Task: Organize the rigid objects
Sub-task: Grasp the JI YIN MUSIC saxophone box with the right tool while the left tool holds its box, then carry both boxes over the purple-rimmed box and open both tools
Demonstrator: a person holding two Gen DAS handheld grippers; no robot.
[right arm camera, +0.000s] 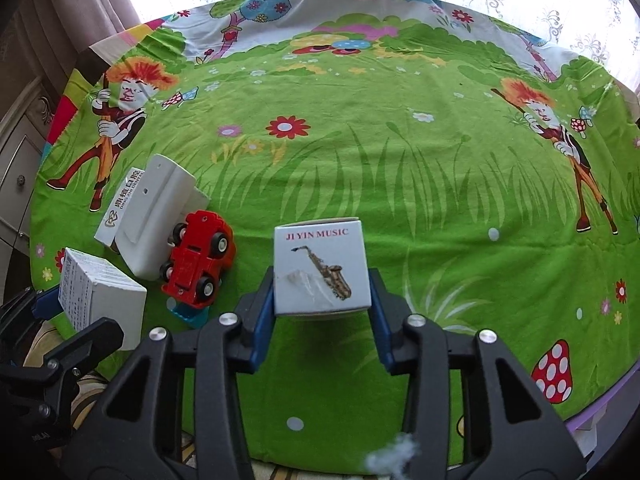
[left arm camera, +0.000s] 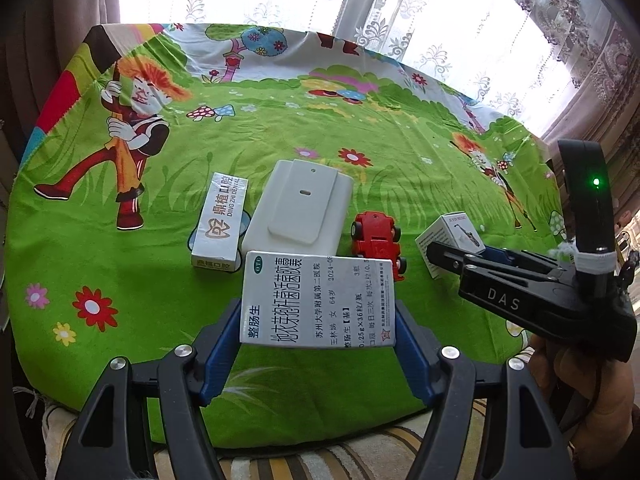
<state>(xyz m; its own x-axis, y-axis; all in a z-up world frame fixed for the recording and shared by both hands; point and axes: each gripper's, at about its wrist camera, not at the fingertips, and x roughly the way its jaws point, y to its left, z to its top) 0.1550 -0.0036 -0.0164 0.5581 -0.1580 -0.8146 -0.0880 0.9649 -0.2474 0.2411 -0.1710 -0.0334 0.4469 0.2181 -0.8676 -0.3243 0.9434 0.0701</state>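
Observation:
My left gripper [left arm camera: 318,312] is shut on a white medicine box [left arm camera: 318,300] with printed text, its blue pads against both long sides. Just beyond lie a white dental box [left arm camera: 220,222], a white plastic casing [left arm camera: 300,208] and a red toy car [left arm camera: 378,240] side by side. In the right wrist view my right gripper [right arm camera: 321,280] is shut on a small white box with a saxophone picture [right arm camera: 320,268], standing on the cloth, one pad against each side. The red car [right arm camera: 198,260] lies on its side to its left, with the held medicine box [right arm camera: 100,300] beyond.
A green cartoon-printed cloth [right arm camera: 400,160] covers the table; its near edge runs under both grippers. Lace curtains [left arm camera: 440,20] hang behind the far edge. A pale cabinet [right arm camera: 20,160] stands off the left side. The cloth's right half holds no objects.

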